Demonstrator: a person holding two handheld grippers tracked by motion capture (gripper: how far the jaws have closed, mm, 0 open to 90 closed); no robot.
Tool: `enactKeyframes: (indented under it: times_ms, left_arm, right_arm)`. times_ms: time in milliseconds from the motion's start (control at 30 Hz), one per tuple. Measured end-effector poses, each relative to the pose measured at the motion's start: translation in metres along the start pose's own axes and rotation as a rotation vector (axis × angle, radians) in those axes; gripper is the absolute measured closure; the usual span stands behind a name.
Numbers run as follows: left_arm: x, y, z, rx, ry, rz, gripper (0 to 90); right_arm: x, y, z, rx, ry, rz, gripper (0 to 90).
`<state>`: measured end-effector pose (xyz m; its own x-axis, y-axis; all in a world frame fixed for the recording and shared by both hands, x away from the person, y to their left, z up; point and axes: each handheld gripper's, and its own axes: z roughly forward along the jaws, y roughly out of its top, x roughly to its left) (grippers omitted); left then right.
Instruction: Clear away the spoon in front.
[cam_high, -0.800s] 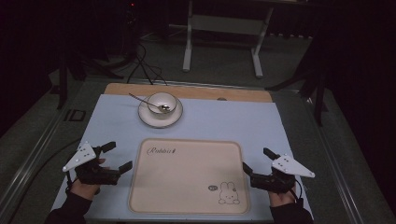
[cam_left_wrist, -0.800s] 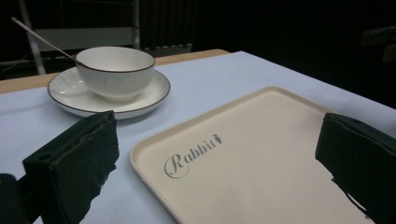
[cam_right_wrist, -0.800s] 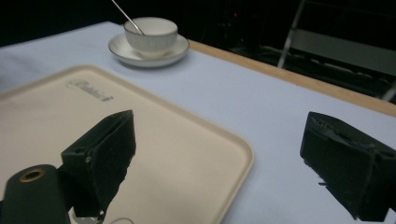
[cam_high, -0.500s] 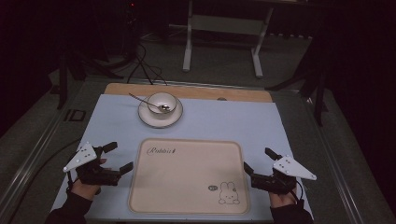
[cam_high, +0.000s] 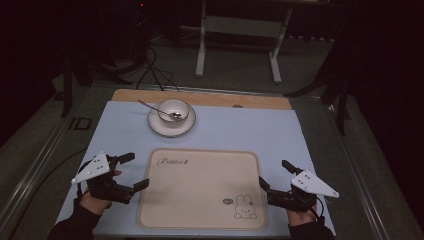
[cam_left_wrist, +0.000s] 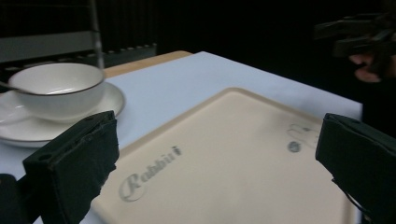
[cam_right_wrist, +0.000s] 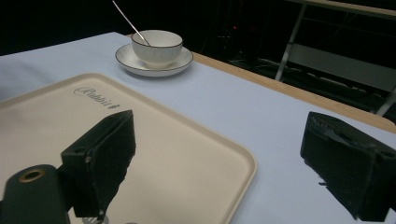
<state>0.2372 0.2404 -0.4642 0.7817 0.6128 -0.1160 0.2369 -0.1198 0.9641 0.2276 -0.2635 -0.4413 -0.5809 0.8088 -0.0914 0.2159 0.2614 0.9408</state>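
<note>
"Rabbit" reads across the cream tray (cam_high: 200, 187); both grippers, left (cam_high: 131, 172) and right (cam_high: 276, 175), gape empty beside it, bowl (cam_high: 172, 111) beyond.

Black tongs (cam_high: 131, 171), grey three-cornered plates (cam_high: 92, 167), dark sleeves (cam_high: 75, 227), trailing cable.

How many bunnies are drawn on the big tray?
1. The bunny is drawn in the tray's near right corner, close to the right tongs. Nothing covers the tray, so none seem hidden.
</note>
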Motion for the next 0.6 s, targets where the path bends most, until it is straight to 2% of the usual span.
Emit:
enactKeyframes:
  times_ms: [67,133,167,200,300,433,500,600]
  left_arm:
    - [-0.006,0.009,0.004,0.023,-0.02,0.007,0.0]
    - [-0.008,0.012,0.004,0.017,-0.029,0.009,0.0]
    - [-0.01,0.019,0.004,0.002,-0.044,0.007,0.0]
    - [-0.01,0.019,0.004,0.002,-0.044,0.007,0.0]
    - [-0.011,0.035,0.003,-0.024,-0.041,0.015,0.0]
    - [-0.01,0.046,0.006,-0.018,-0.038,0.029,0.0]
    - [-0.008,0.053,0.008,-0.013,-0.04,0.034,0.0]
    - [-0.001,0.068,0.012,-0.023,-0.02,0.044,0.0]
  right_arm:
    - [0.001,0.0,0.0,0.0,0.001,0.002,10.2]
    - [0.003,0.0,0.001,0.001,0.004,-0.009,10.2]
    - [0.004,0.001,0.001,0.0,0.006,-0.014,10.1]
    - [0.005,0.001,0.001,-0.005,0.01,-0.021,10.1]
    - [0.007,0.002,0.003,-0.003,0.018,-0.03,10.1]
    - [0.008,0.003,0.004,-0.001,0.024,-0.034,10.1]
    - [0.008,0.003,0.004,-0.002,0.023,-0.034,10.1]
    - [0.009,0.003,0.004,-0.004,0.025,-0.035,10.2]
